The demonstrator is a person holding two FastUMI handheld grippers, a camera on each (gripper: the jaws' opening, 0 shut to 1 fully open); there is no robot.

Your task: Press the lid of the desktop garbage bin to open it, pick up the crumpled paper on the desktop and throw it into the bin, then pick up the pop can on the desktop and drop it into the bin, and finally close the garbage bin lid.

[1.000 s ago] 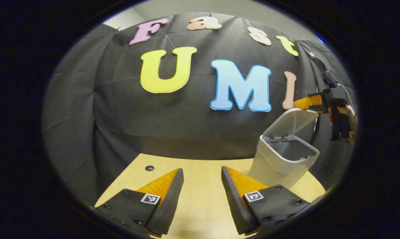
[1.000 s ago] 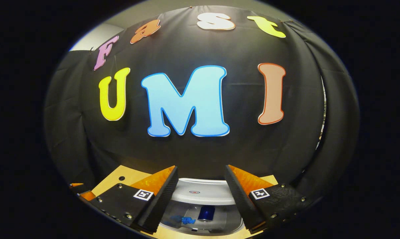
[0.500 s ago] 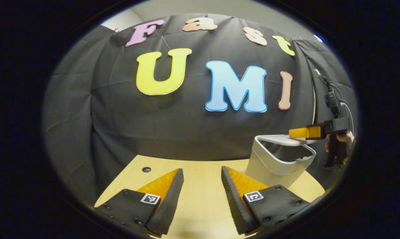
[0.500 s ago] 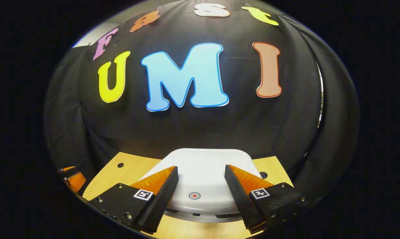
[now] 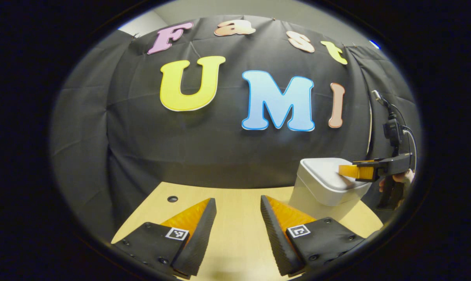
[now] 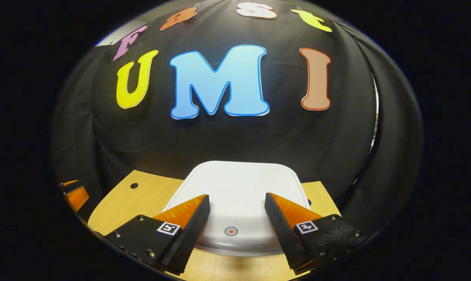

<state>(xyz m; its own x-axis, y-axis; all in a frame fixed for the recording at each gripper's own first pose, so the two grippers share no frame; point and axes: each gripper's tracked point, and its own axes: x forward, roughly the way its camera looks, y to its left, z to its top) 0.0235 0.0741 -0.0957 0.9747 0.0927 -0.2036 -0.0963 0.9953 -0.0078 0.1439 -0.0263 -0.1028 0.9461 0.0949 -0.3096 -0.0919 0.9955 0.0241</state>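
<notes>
The white desktop garbage bin (image 5: 317,195) stands at the right of the wooden table, its lid (image 6: 239,191) lying flat and closed. A small red ring mark (image 6: 230,231) sits near the lid's front edge. My right gripper (image 6: 235,203) is open and rests low on the lid, one finger to each side of the mark. In the left gripper view the right gripper (image 5: 354,170) lies across the bin's top, held by a hand (image 5: 401,178). My left gripper (image 5: 237,207) hovers open over bare table, left of the bin, holding nothing.
The wooden table (image 5: 235,203) has a small round hole (image 5: 172,198) near its back left and another hole (image 6: 134,185) left of the bin. The black cloth wall hangs close behind the table. A cable (image 5: 391,125) hangs at the far right.
The bin's lid went from standing open to flat and closed, pushed down by my right gripper, hiding the blue items inside. My left gripper stayed in place.
</notes>
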